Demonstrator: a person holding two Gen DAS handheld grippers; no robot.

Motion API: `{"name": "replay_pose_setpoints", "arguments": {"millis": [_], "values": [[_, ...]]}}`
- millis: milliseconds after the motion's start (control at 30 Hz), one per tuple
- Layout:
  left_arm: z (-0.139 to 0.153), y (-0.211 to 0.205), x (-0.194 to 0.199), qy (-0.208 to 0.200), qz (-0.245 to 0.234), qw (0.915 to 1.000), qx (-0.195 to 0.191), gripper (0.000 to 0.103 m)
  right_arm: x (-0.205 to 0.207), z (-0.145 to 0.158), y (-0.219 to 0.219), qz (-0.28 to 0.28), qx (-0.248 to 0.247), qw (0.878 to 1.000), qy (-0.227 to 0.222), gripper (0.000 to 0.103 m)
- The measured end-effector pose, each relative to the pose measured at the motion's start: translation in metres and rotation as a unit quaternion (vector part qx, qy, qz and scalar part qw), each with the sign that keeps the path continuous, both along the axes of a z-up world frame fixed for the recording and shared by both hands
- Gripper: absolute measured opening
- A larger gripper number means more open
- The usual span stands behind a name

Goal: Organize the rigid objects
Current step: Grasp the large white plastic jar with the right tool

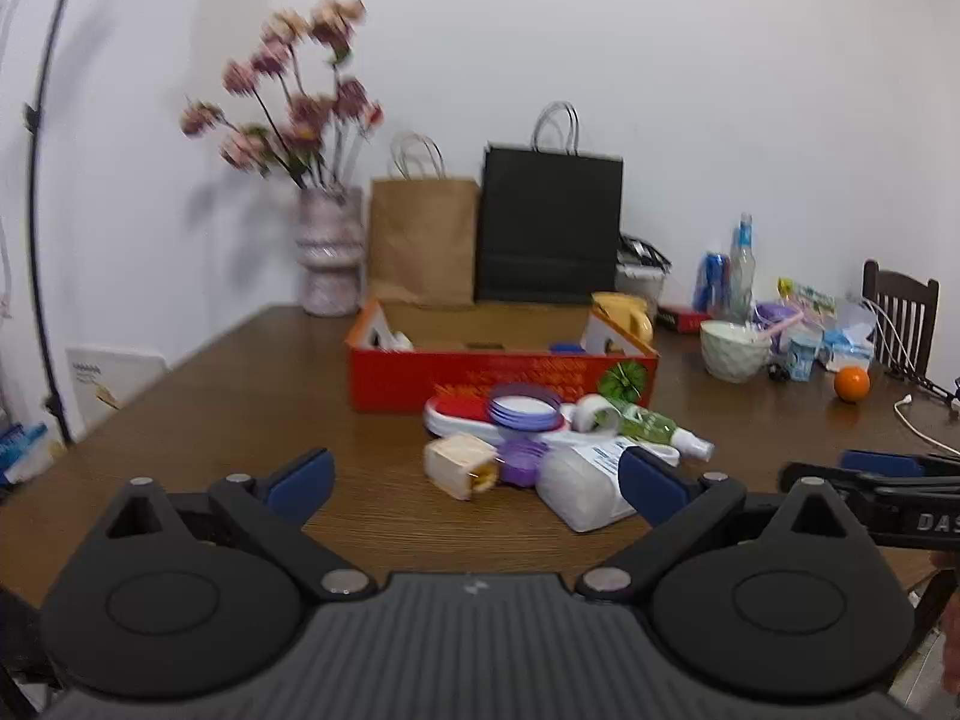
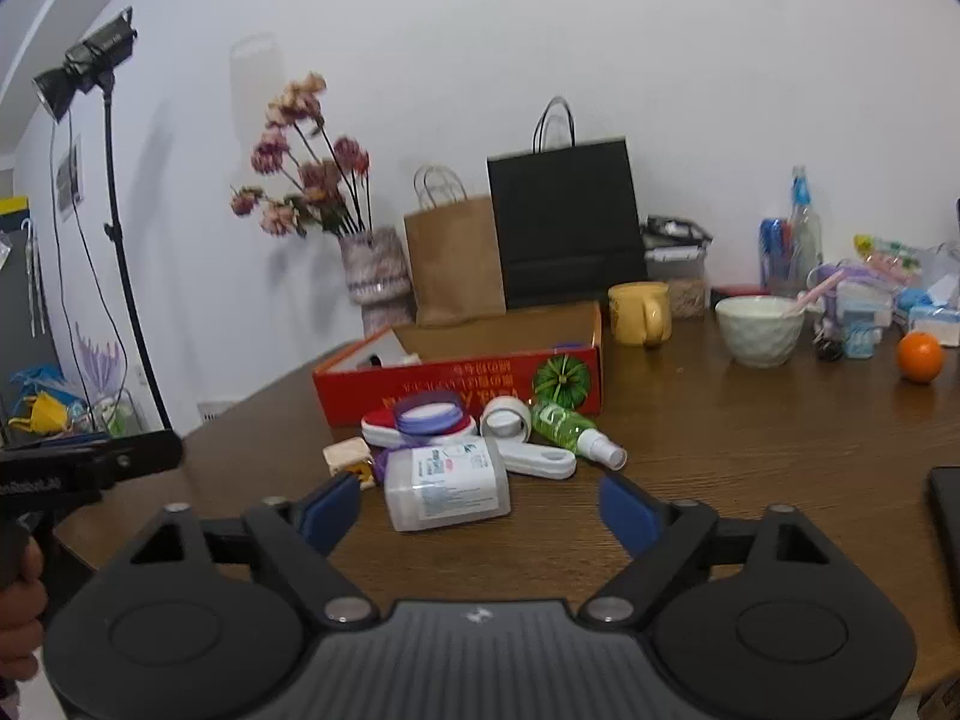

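Note:
A pile of small objects lies on the brown table before an open red box (image 1: 456,369), also in the right wrist view (image 2: 456,387). The pile holds a white plastic jar (image 2: 447,483) on its side, a green spray bottle (image 2: 573,429), a tape roll (image 2: 507,417), a purple lid (image 2: 429,411) on a red and white piece, and a beige block (image 1: 459,462). My left gripper (image 1: 477,480) is open and empty, just short of the pile. My right gripper (image 2: 480,507) is open and empty, with the jar between its fingers' line.
A flower vase (image 1: 330,252), a brown bag (image 1: 423,240) and a black bag (image 1: 549,228) stand behind the box. A yellow mug (image 2: 639,312), pale bowl (image 2: 759,330), orange (image 2: 920,357) and bottles crowd the right. A light stand (image 2: 114,180) rises at left.

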State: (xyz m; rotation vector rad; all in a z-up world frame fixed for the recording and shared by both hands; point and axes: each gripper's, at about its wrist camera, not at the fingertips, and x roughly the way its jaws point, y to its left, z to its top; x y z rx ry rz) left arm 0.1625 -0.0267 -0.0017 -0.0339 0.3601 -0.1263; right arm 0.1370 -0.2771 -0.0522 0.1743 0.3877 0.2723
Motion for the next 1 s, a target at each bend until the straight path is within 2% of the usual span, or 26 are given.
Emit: {"name": "replay_pose_setpoints", "arguments": {"millis": [33, 67, 100, 133, 333, 433, 467, 567, 633, 700, 867, 1000], "values": [[-0.004, -0.005, 0.010, 0.007, -0.005, 1.0000, -0.002, 0.093, 0.010, -0.003, -0.001, 0.005, 0.005, 1.000, 0.008, 0.069], [-0.008, -0.011, 0.021, 0.015, -0.007, 0.9999, -0.003, 0.083, 0.021, -0.006, -0.002, 0.009, 0.007, 1.000, 0.015, 0.061], [-0.012, -0.016, 0.030, 0.026, -0.011, 0.9996, -0.004, 0.075, 0.030, -0.008, -0.002, 0.013, 0.008, 1.000, 0.019, 0.058], [-0.015, -0.019, 0.040, 0.038, -0.016, 0.9991, -0.008, 0.071, 0.042, -0.010, -0.002, 0.016, 0.009, 1.000, 0.025, 0.058], [-0.034, -0.040, 0.093, 0.093, -0.048, 0.9938, -0.037, 0.065, 0.105, -0.024, -0.004, 0.033, 0.022, 0.998, 0.047, 0.056], [-0.043, -0.045, 0.114, 0.118, -0.056, 0.9903, -0.047, 0.047, 0.133, -0.032, -0.002, 0.047, 0.038, 0.996, 0.062, 0.053], [-0.046, -0.045, 0.120, 0.128, -0.059, 0.9886, -0.052, 0.041, 0.140, -0.034, -0.001, 0.052, 0.042, 0.995, 0.069, 0.048], [-0.048, -0.041, 0.129, 0.141, -0.070, 0.9836, -0.088, 0.040, 0.158, -0.045, 0.002, 0.075, 0.058, 0.991, 0.094, 0.037], [-0.049, -0.040, 0.131, 0.141, -0.079, 0.9820, -0.098, 0.034, 0.162, -0.048, 0.000, 0.093, 0.085, 0.987, 0.098, 0.033], [-0.049, -0.043, 0.130, 0.140, -0.077, 0.9818, -0.103, 0.032, 0.164, -0.050, -0.001, 0.102, 0.103, 0.984, 0.106, 0.029], [-0.047, -0.043, 0.115, 0.144, -0.083, 0.9807, -0.104, 0.029, 0.141, -0.047, 0.002, 0.096, 0.093, 0.985, 0.107, 0.029], [-0.046, -0.040, 0.082, 0.141, -0.099, 0.9811, -0.089, 0.029, 0.097, -0.046, 0.004, 0.093, 0.088, 0.986, 0.106, 0.029]]}}
